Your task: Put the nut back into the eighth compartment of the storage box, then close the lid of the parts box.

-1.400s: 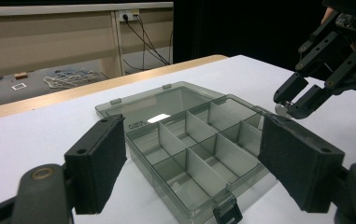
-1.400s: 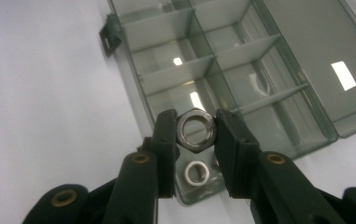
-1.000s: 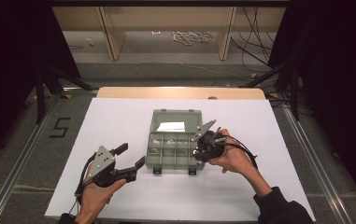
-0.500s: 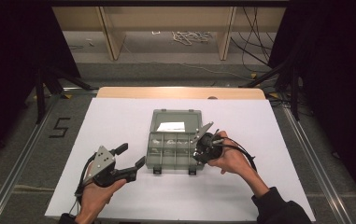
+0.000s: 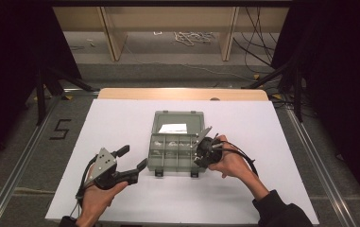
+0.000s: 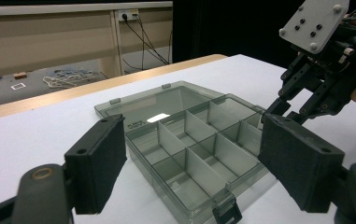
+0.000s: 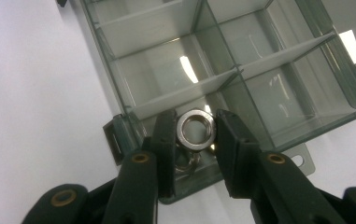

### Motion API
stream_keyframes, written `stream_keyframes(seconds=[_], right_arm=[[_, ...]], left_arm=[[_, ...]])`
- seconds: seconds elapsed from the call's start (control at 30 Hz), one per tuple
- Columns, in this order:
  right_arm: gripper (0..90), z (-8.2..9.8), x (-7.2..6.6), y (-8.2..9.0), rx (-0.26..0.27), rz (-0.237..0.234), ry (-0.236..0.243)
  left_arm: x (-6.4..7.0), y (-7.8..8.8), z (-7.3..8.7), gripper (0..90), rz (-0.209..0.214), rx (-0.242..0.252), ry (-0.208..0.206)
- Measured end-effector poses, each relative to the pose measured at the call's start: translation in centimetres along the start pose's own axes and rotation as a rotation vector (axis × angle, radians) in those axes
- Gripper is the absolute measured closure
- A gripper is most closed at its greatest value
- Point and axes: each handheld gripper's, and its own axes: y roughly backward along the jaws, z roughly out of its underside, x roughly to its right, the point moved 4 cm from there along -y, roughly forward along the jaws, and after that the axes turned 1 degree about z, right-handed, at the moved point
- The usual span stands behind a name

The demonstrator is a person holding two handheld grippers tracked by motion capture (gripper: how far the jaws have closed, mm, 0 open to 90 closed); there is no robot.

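The right gripper [image 7: 195, 133] is pinching a metal ring [image 7: 195, 129] between its two black fingers [image 7: 165, 135], the ring sitting upright and facing the camera just over a corner compartment at the near right edge of the open, grey-tinted organizer box [image 5: 175, 151] — a second ring-like glint is showing below it, too blurred to tell apart. The left gripper [image 5: 129, 158] is hovering off the box's left side with its fingers spread wide and holding nothing, pointing across the dividers toward the right one. The box is lying with its lid [image 5: 177, 122] folded flat on a white table [image 5: 121, 123] — beyond, a wooden edge, a grey floor with loose cables [image 5: 192, 37] and dark surroundings.
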Motion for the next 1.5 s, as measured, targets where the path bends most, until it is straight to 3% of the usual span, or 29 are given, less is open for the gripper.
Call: stream_keyframes(seconds=[0.33,0.5,0.8,1.0,1.13,1.17,1.27,1.47,1.5], right_arm=[[59.6,-0.3,0.4,0.8,0.049,0.015,-0.018],[46.5,-0.8,0.8,1.7,0.127,0.037,-0.072],[34.9,-0.9,1.5,2.1,0.182,0.056,-0.153],[28.3,-1.0,1.9,2.5,0.210,0.061,-0.191],[26.3,-0.9,2.3,2.5,0.238,0.088,-0.202],[26.0,-0.8,2.3,2.6,0.232,0.083,-0.226],[24.7,-0.7,2.8,2.7,0.248,0.099,-0.219],[23.9,-0.5,3.3,3.0,0.273,0.123,-0.284],[23.9,-0.5,3.6,3.1,0.286,0.136,-0.275]], left_arm=[[0.0,0.0,0.0,22.2,0.000,-0.001,0.001],[0.0,0.0,0.0,22.2,0.000,-0.001,0.001],[-0.2,-0.3,0.0,22.2,0.008,0.005,-0.008],[-0.1,-0.2,0.2,22.2,-0.003,-0.014,0.013],[-0.1,-0.3,0.2,22.2,-0.002,-0.014,0.004],[-0.2,-0.4,0.1,22.2,0.007,-0.002,-0.006],[-0.1,-0.4,0.2,22.2,-0.001,-0.016,-0.001],[0.0,-0.6,0.4,22.2,0.005,-0.022,-0.005],[0.0,-0.6,0.4,22.2,0.007,-0.021,-0.003]])
